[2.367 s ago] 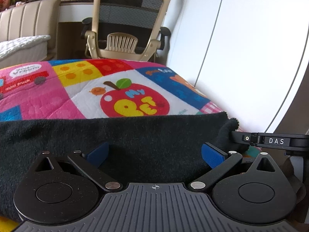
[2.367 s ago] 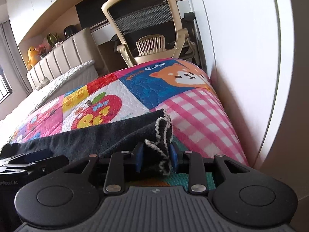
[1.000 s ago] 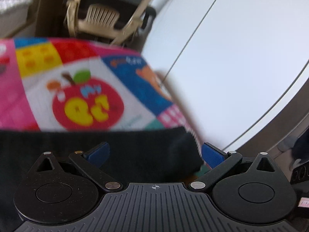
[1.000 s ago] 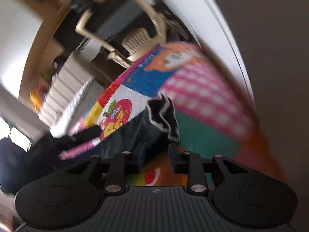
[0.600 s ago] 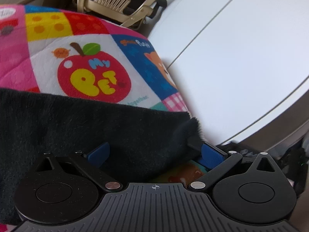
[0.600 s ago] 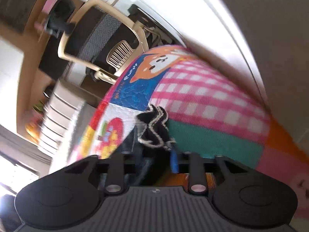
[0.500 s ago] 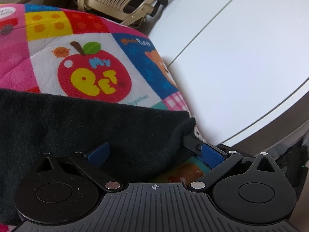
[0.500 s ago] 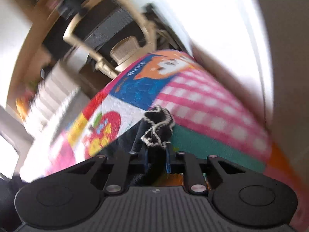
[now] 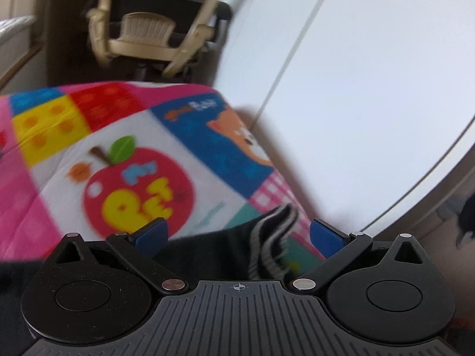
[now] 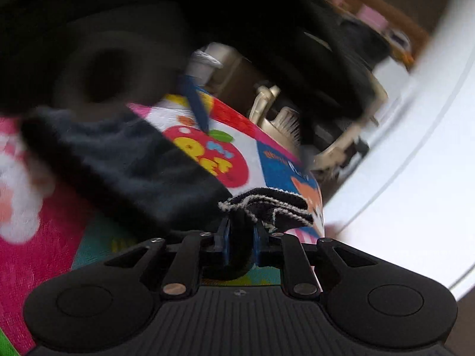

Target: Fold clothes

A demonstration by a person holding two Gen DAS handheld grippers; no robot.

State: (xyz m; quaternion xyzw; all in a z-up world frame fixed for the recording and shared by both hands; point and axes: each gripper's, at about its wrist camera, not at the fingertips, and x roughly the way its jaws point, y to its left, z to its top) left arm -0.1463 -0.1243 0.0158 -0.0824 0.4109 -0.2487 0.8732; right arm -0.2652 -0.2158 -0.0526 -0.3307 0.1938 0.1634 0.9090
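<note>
Right wrist view: our right gripper (image 10: 241, 238) has its blue pads clamped together on a bunched corner of the black garment (image 10: 133, 163), whose white-stitched hem (image 10: 267, 204) fans out just past the fingertips. From that pinch the cloth runs away up and to the left of the fingers as one long dark band, lying across the colourful quilt (image 10: 53, 237).

Left wrist view: our left gripper (image 9: 237, 233) has its fingers wide apart, pressing on nothing. The same garment (image 9: 213, 252) lies low between them, nearer the left pad, with a striped fold (image 9: 273, 237) standing up toward the middle of the gap; whether either pad touches it we cannot tell. The cloth trails off to the left, under the gripper body.

Ahead of both sets of fingers the quilt shows a red apple patch (image 9: 136, 190) and a blue fox patch (image 9: 237, 136). Beyond stands a beige office chair (image 9: 148, 38), and a white wardrobe panel (image 9: 371, 89) closes the right side. A dark blurred shape (image 10: 118, 29) fills the top of the right wrist view.
</note>
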